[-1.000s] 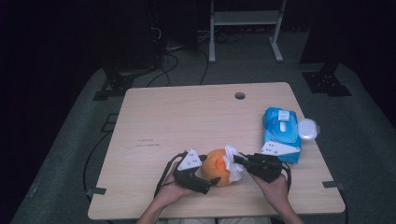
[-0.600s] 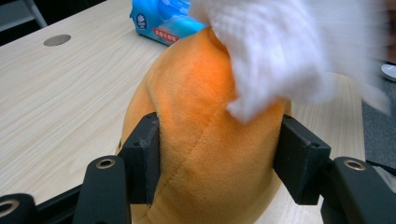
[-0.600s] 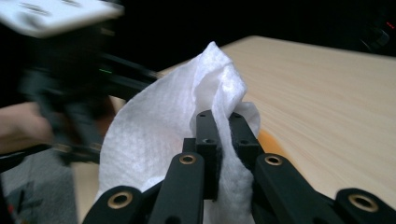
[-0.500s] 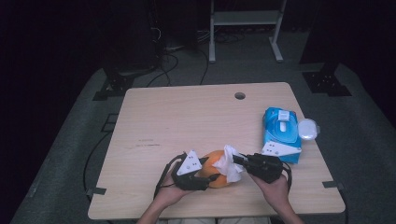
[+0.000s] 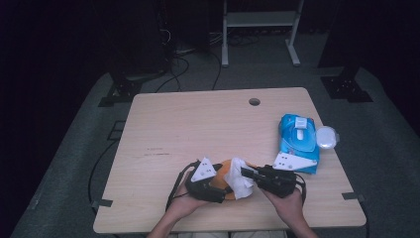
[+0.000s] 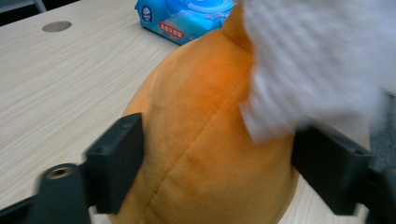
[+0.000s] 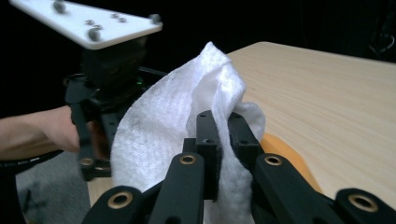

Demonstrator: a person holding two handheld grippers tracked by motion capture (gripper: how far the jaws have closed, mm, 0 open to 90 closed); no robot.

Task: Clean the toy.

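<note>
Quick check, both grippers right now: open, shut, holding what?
Left gripper: shut on the orange plush toy, a jaw on each side.
Right gripper: shut on the white wipe, pressed to the toy.

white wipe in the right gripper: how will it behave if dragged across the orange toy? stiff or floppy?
Probably floppy: the wipe bunches and folds around the right gripper rather than holding a shape. Likely very light, since a small pinch carries it. It may drag and crumple on the fuzzy orange plush toy, which the left gripper clamps on both sides.
</note>
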